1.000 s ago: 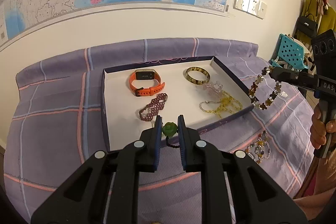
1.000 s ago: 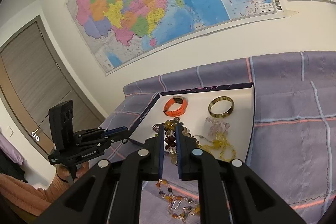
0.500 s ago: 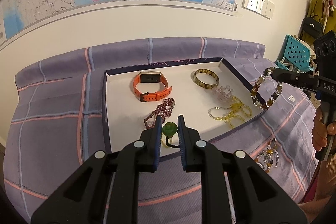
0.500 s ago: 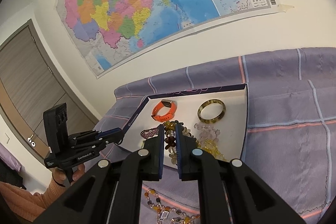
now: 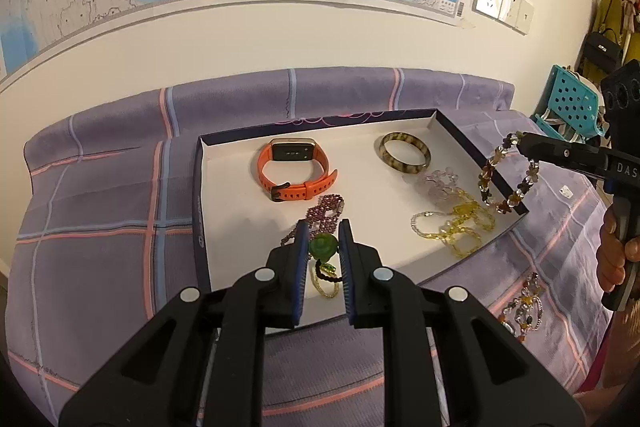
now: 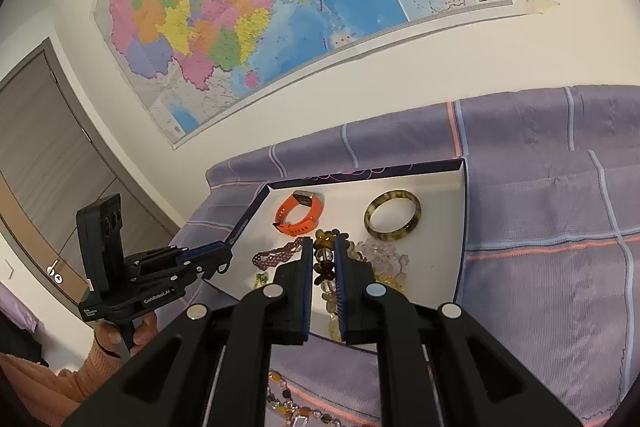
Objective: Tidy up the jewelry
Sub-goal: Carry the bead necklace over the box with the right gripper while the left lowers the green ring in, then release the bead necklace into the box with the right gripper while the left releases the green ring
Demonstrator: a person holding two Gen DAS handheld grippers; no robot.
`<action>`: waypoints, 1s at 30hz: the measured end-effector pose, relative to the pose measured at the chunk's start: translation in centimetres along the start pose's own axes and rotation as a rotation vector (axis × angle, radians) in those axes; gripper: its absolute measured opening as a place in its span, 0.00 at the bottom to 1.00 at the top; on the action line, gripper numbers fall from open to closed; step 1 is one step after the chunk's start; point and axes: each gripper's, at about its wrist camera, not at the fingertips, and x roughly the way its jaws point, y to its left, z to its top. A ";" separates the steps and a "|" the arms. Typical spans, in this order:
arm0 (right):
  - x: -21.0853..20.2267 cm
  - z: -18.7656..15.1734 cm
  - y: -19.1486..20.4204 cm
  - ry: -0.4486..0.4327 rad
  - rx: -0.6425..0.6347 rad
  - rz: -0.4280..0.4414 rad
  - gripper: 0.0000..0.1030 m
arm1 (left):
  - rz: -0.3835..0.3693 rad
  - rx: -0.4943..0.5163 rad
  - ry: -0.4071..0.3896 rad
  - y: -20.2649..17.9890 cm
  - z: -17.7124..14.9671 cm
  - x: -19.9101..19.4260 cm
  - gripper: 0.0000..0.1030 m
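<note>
The green bead pendant (image 5: 323, 247) sits pinched between the jaws of my left gripper (image 5: 323, 241), its dark cord and a loop of small beads dangling loose beneath, above the near edge of the white tray (image 5: 240, 211). The bead looks hard and smooth, so I judge it could slip if my squeeze eases; the cord is limp and will swing and pile wherever it lands.

My right gripper (image 6: 323, 259) is closed on the brown flower-bead bracelet (image 5: 508, 173), held by one short run of beads at its top, so the ring hangs freely over the tray's right rim. It seems light, floppy and strung on something thin; I would keep hold across a bead rather than the string.

In the tray lie an orange smart band (image 5: 296, 171), a mottled bangle (image 5: 405, 151), a purple beaded bracelet (image 5: 324, 211), a pale pink flower strand (image 5: 438, 183) and a tangle of yellow beads (image 5: 452, 223). Another beaded piece (image 5: 524, 303) rests on the purple checked cloth (image 5: 100, 219), outside the tray.
</note>
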 end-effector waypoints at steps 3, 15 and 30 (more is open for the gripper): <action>0.3 0.2 -0.2 0.004 0.003 -0.003 0.08 | -0.001 -0.009 0.011 0.2 0.1 0.6 0.15; 1.1 1.0 -1.3 0.003 0.005 -0.051 0.08 | 0.012 -0.025 0.037 0.7 0.3 2.0 0.15; 2.7 0.9 -1.9 0.025 0.007 -0.080 0.08 | 0.025 -0.052 0.081 1.2 0.6 4.0 0.15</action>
